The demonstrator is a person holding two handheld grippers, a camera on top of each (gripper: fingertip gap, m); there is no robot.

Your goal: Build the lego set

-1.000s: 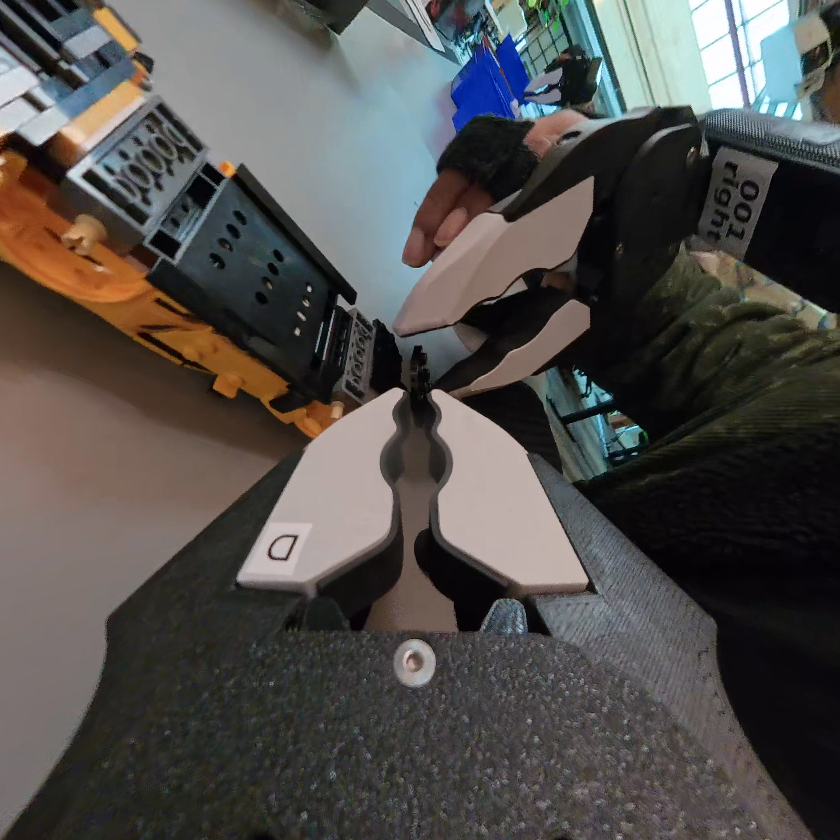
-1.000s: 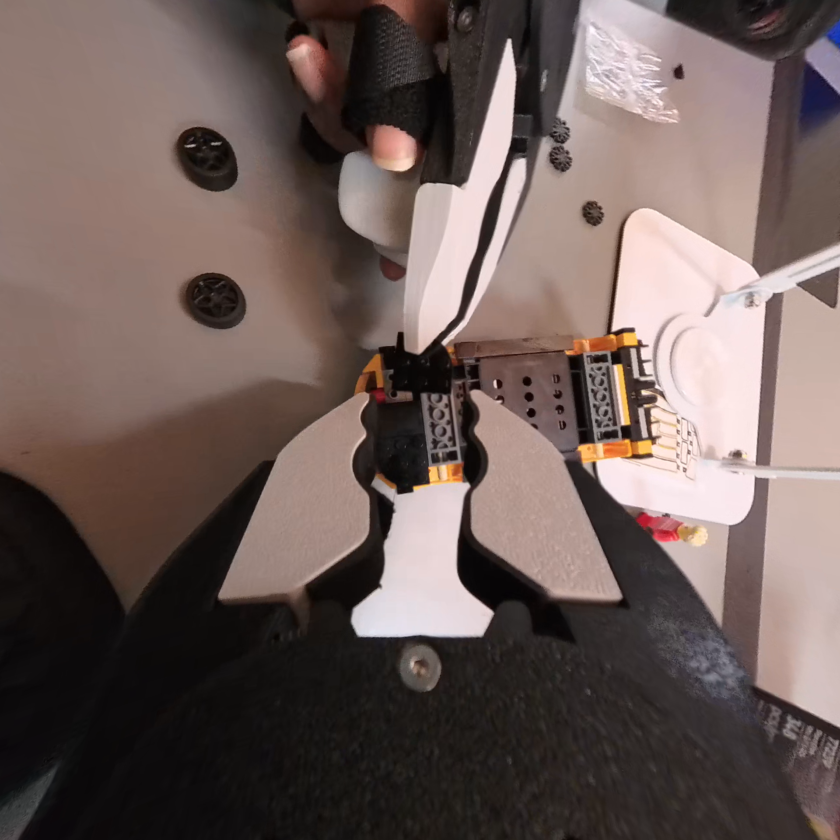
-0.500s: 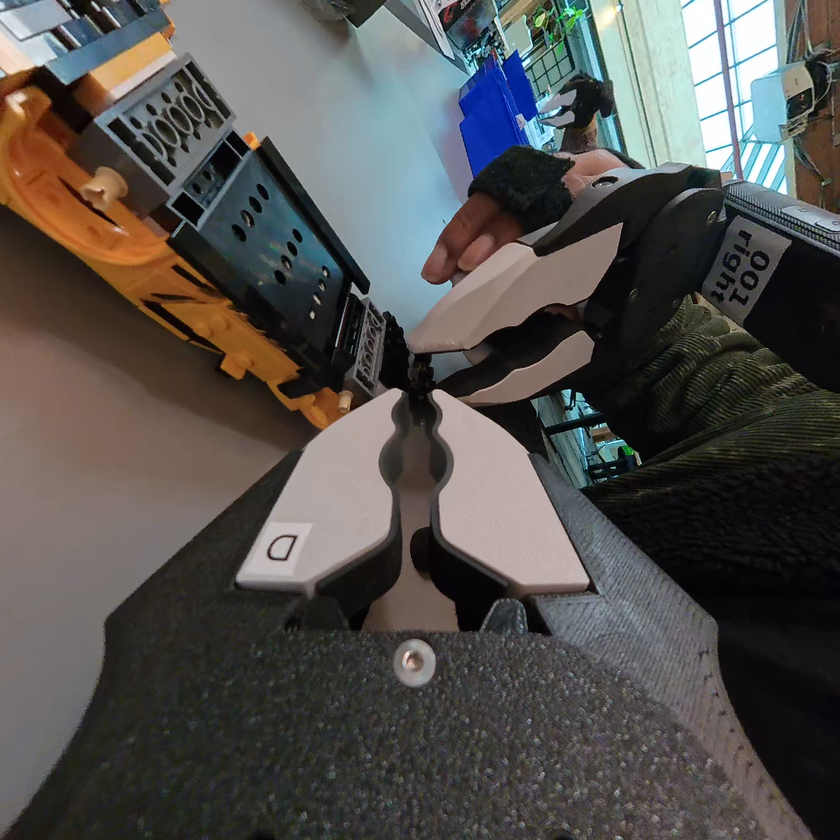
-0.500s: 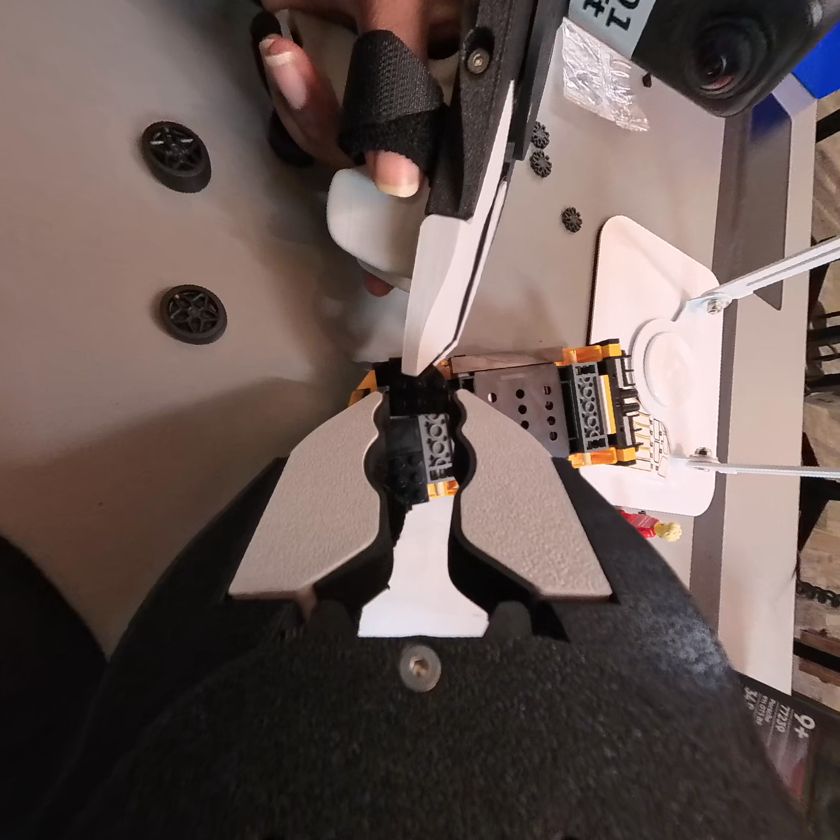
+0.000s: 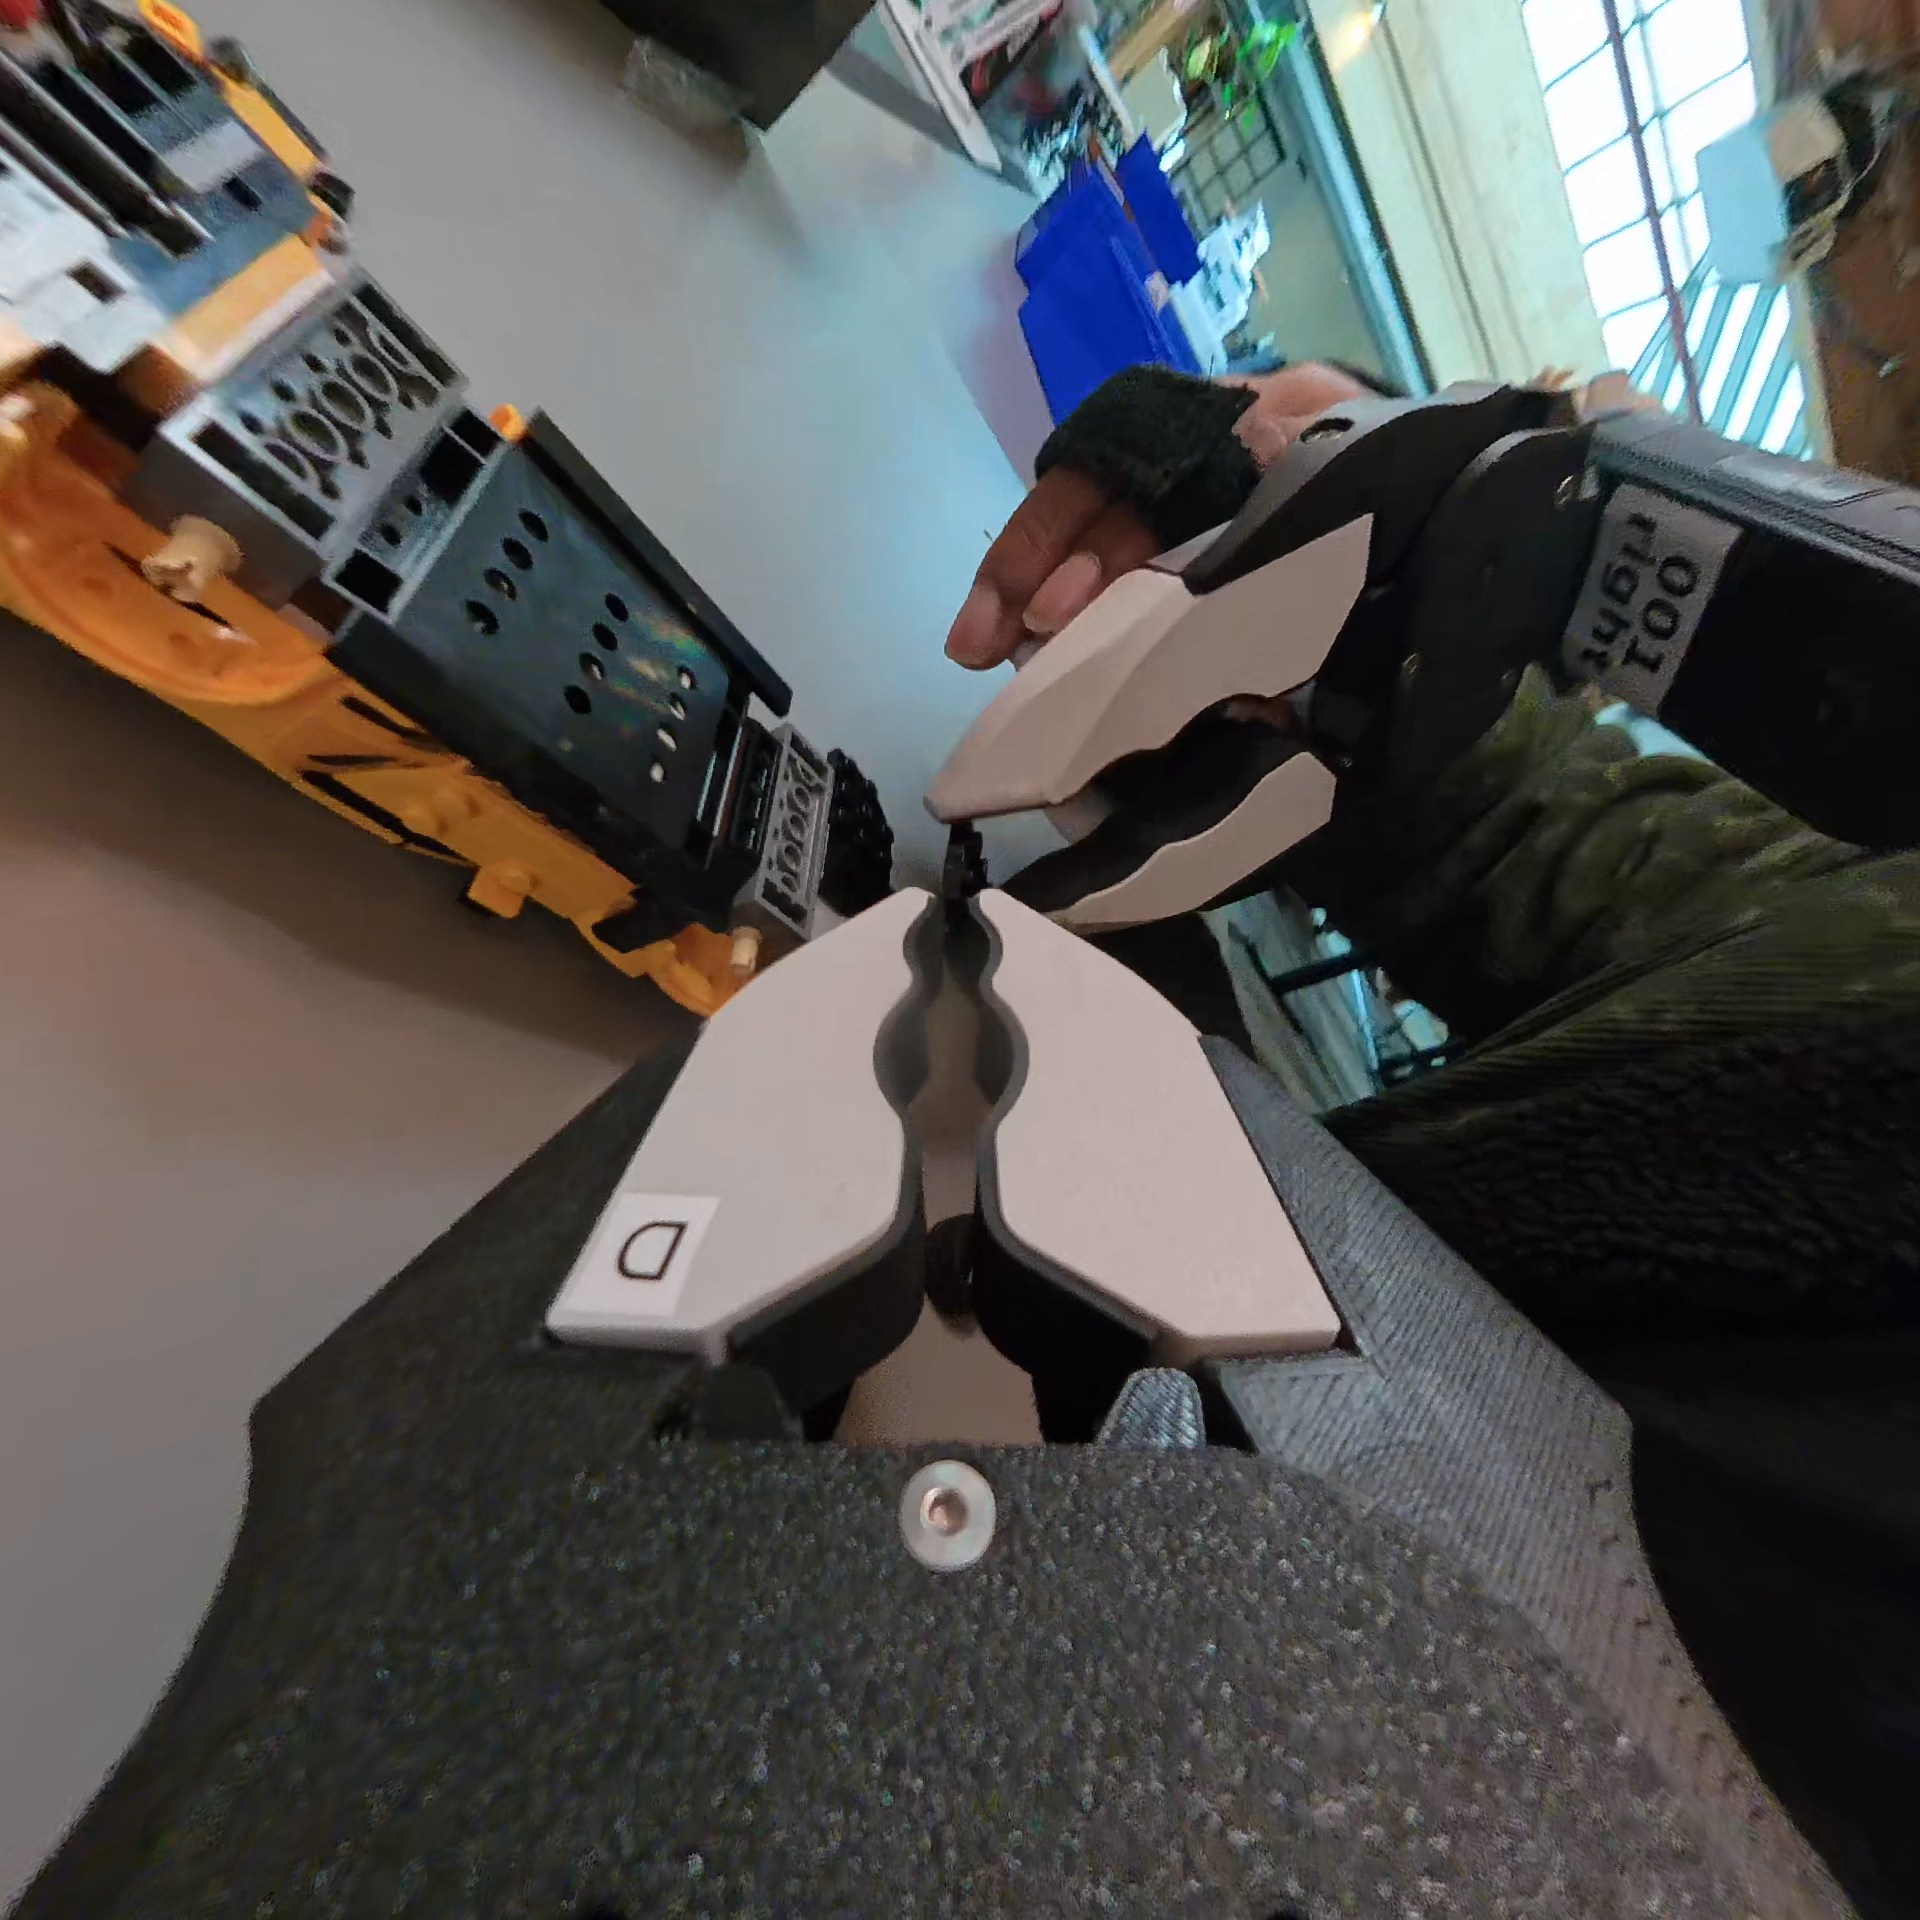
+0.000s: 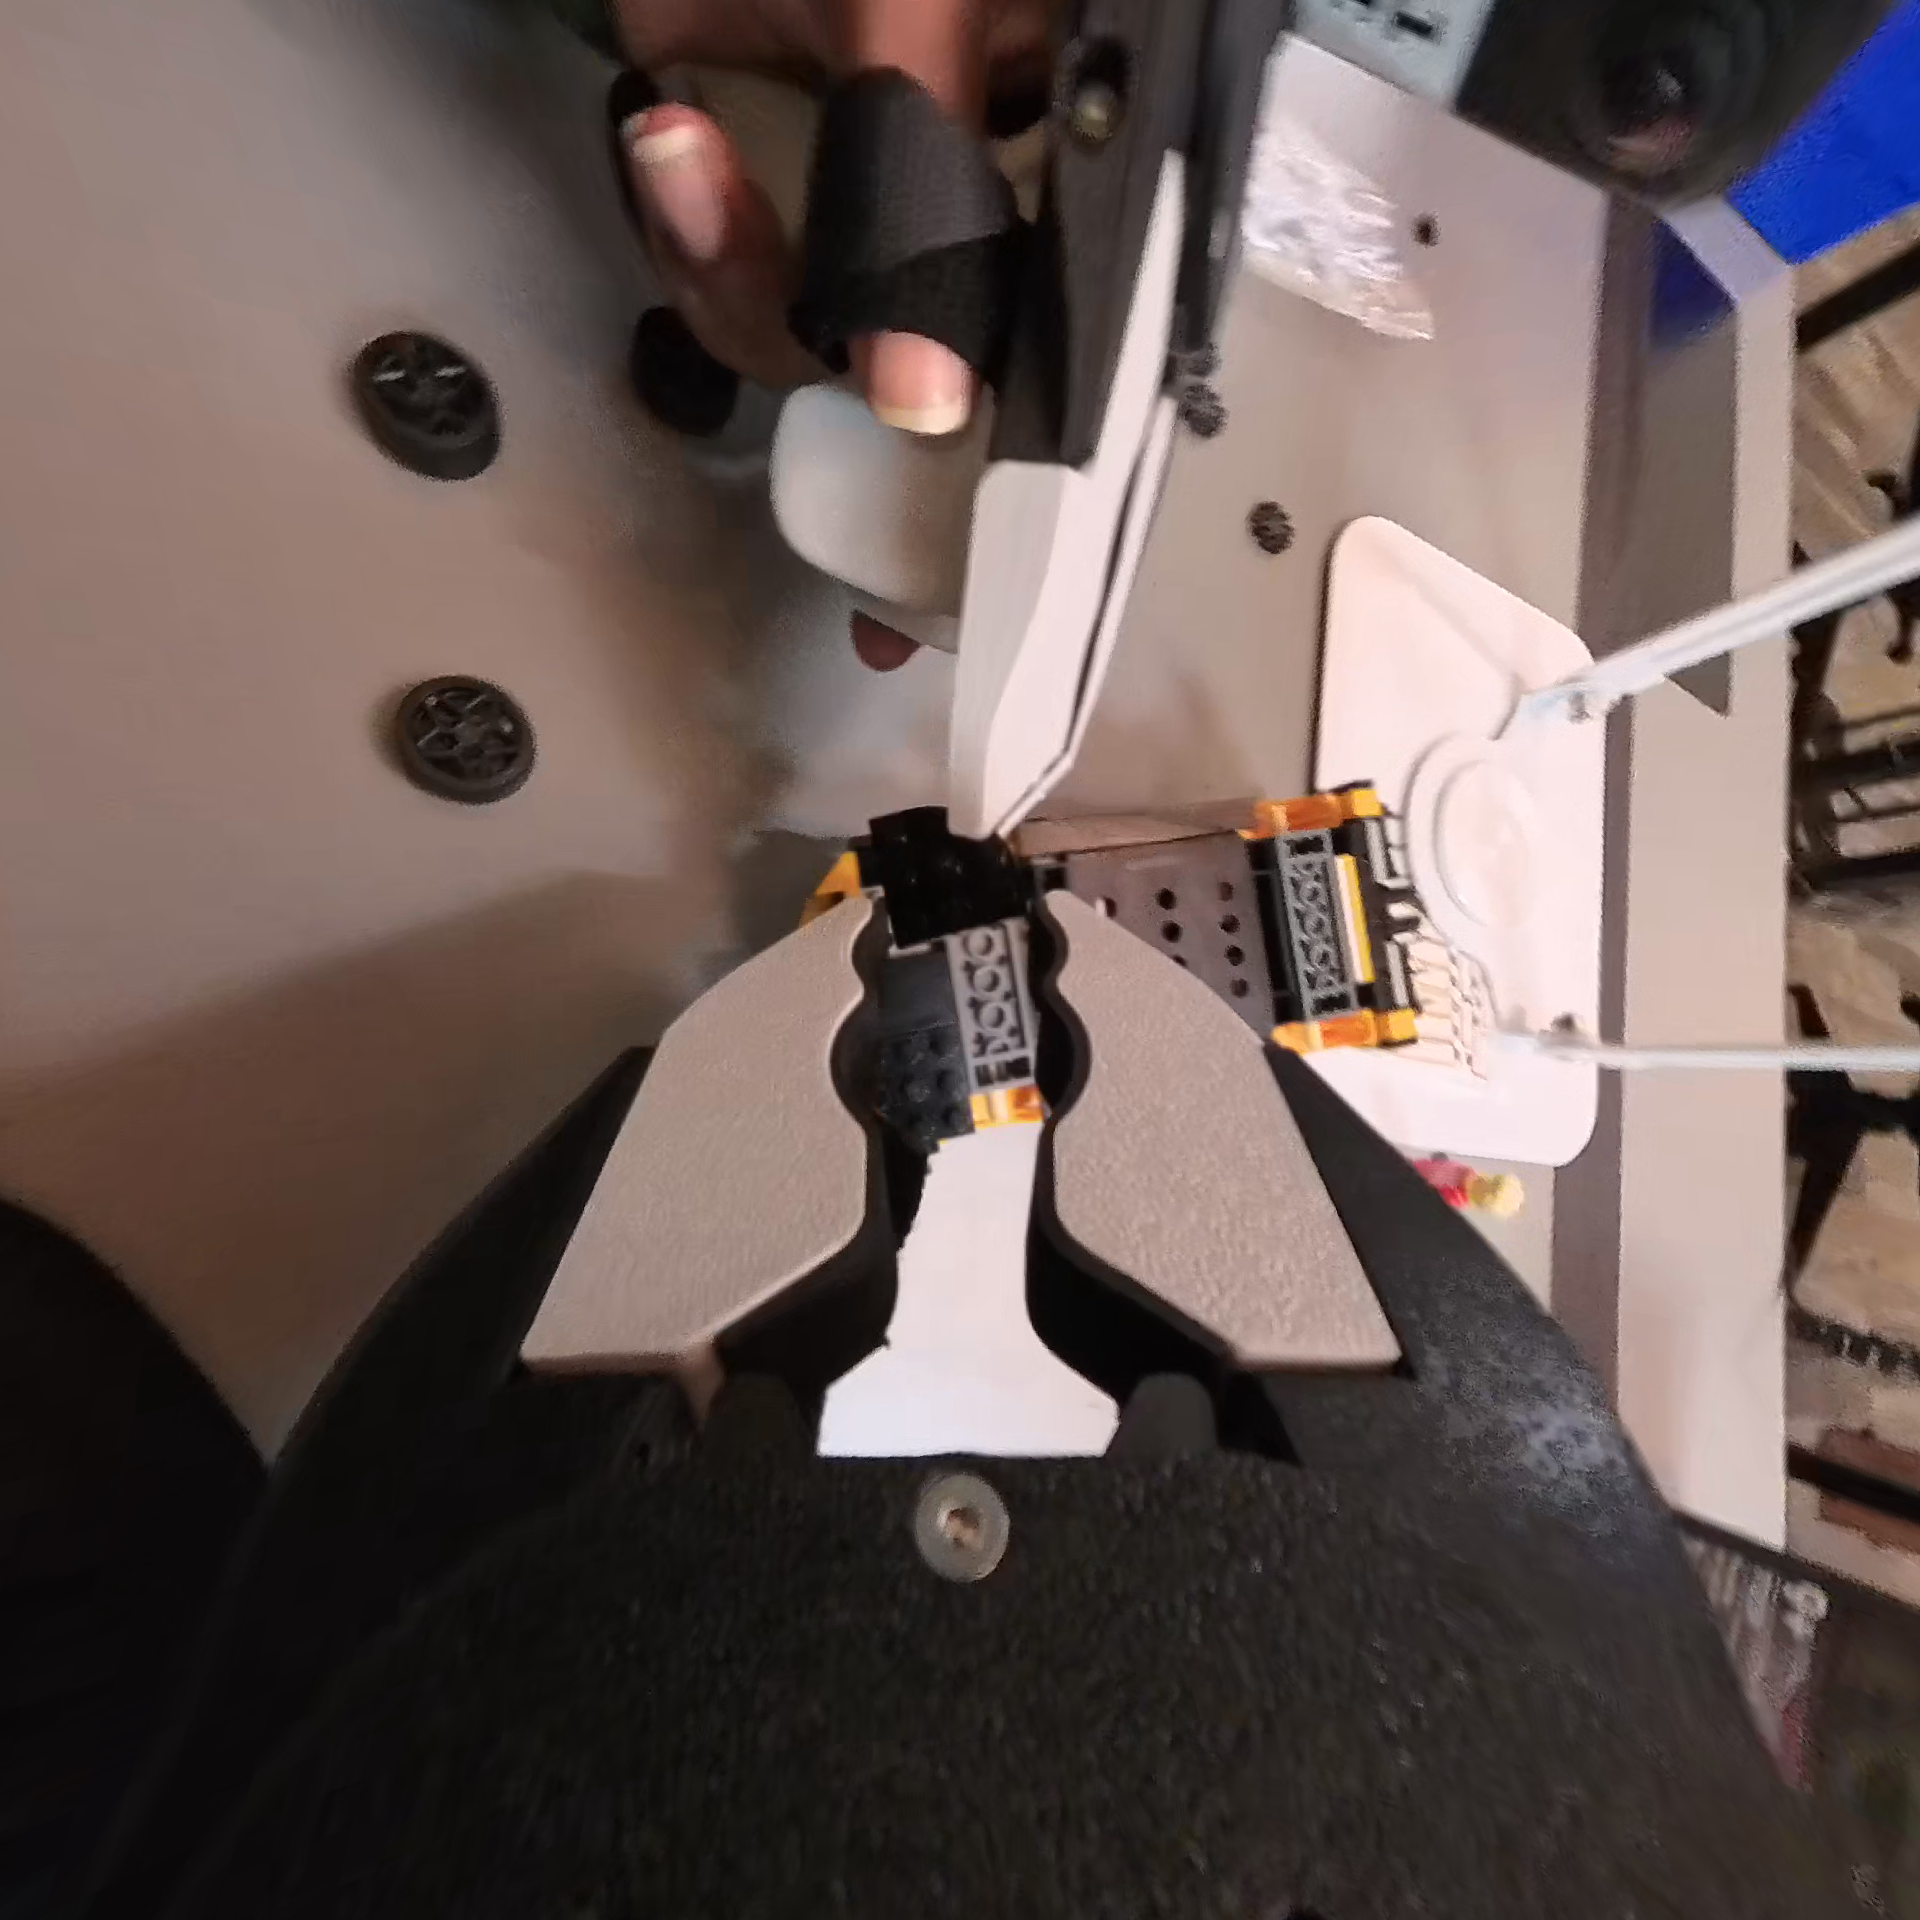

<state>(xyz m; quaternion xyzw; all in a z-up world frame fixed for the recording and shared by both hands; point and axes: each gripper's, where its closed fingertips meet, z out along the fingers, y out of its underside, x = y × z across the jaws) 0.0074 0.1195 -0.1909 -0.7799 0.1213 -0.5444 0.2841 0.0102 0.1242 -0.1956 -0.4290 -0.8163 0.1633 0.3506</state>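
Observation:
The orange, black and grey lego vehicle (image 5: 540,644) lies on the grey table, its end next to both grippers. My left gripper (image 5: 948,904) is shut on a small black plate (image 5: 961,857), seen edge-on at its tips. My right gripper (image 5: 987,847) comes in from the right with one finger above the plate and one below. In the right wrist view my right gripper (image 6: 951,914) has its fingers against both edges of the black plate (image 6: 935,883). It is just over the vehicle's (image 6: 1174,935) end. The left gripper (image 6: 997,831) reaches the plate from above.
Two black wheels (image 6: 424,403) (image 6: 465,738) lie on the table to the left. Small black gears (image 6: 1270,525), a clear plastic bag (image 6: 1330,260) and a white stand base (image 6: 1455,1039) lie beyond the vehicle. A minifigure (image 6: 1475,1190) lies beside the base. Blue bins (image 5: 1101,281) stand far off. The grippers are tip to tip, or close to it.
My right gripper's fingers have narrowed around the black plate. The left gripper has stayed shut on it. Both views have shifted slightly against the vehicle.

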